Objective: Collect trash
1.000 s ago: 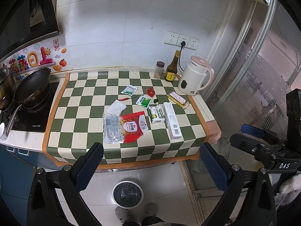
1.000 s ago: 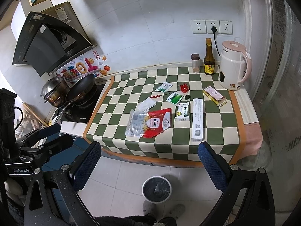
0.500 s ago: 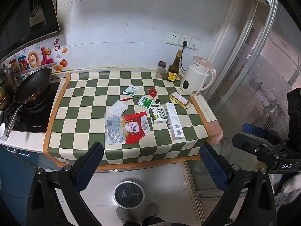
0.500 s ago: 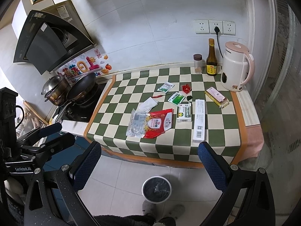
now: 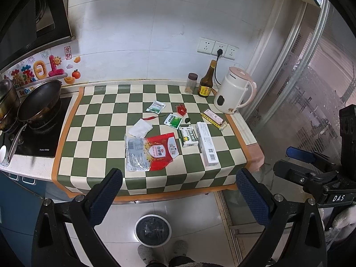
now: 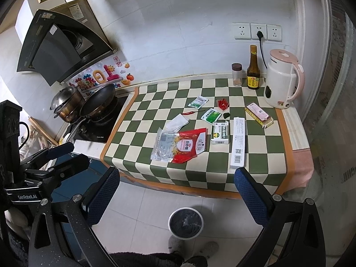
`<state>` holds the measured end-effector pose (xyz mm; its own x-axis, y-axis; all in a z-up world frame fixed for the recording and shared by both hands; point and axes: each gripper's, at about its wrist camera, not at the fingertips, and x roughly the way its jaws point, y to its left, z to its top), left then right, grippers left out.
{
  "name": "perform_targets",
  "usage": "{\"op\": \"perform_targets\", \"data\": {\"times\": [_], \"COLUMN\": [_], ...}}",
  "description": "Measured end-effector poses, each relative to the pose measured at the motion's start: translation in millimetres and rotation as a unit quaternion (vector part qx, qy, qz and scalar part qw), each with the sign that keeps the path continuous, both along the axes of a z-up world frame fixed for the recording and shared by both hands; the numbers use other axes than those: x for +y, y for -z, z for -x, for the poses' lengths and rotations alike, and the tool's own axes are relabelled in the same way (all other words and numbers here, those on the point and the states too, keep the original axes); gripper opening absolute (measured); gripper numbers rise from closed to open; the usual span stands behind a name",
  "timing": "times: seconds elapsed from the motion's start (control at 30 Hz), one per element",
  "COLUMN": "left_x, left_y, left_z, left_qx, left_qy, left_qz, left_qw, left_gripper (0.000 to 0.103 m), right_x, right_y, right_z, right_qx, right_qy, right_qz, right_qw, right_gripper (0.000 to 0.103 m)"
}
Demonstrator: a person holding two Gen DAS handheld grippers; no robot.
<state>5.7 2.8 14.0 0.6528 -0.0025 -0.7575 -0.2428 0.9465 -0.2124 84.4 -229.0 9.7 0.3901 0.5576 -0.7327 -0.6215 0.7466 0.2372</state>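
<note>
Grippers: two are seen, the left gripper [image 5: 178, 191] and the right gripper [image 6: 176, 189]; the jaws of both are spread wide and nothing is held between them.
Trash count: one red sugar bag [image 5: 151, 152], one white tissue [image 5: 140, 128], two green sachets [image 5: 156, 107] [image 5: 173, 120], one red chili [image 5: 150, 118], one red wrapper [image 5: 181, 109], one small dark scrap [image 5: 188, 120], one green medicine box [image 5: 188, 136], one long white box [image 5: 206, 143], one pink-and-yellow box [image 5: 214, 119].
Trash position: all of it is spread over the middle and right of the checkered desk [image 5: 100, 133], well beyond both pairs of jaws, which are held off the near edge.
Bin: one round trash bin [image 5: 152, 229] is seen on the floor, below and between the jaws.
Far right of desk: one kettle [image 5: 233, 93], one sauce bottle [image 5: 205, 83] and one spice jar [image 5: 191, 83] are lined up by the wall.
Left: one frying pan [image 5: 39, 101] and one steel pot [image 6: 65, 100] are set on the stove.
Obstruction: the desk's near edge is crossed by the jaw pads in both views.
</note>
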Motion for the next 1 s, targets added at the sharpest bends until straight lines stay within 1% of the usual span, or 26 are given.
{"op": "perform_targets", "data": {"times": [0.43, 0.47, 0.5, 1.0], "left_x": [0, 0, -1, 0], "left_y": [0, -1, 1, 1], "left_z": [0, 0, 0, 0], "left_qx": [0.001, 0.001, 0.0, 0.001], "left_qy": [0.0, 0.0, 0.0, 0.0], "left_qz": [-0.001, -0.001, -0.001, -0.001], "left_qw": [1.0, 1.0, 1.0, 1.0], "left_gripper": [0.103, 0.103, 0.103, 0.103], "right_x": [0, 2, 12, 10], "right_y": [2, 0, 3, 3], "right_z": [-1, -1, 9, 4], "right_qx": [0.0, 0.001, 0.001, 0.002], "right_qy": [0.0, 0.0, 0.0, 0.0], "right_qz": [-0.001, -0.002, -0.002, -0.001], "right_qw": [1.0, 1.0, 1.0, 1.0], "right_gripper": [0.103, 0.103, 0.103, 0.103]}}
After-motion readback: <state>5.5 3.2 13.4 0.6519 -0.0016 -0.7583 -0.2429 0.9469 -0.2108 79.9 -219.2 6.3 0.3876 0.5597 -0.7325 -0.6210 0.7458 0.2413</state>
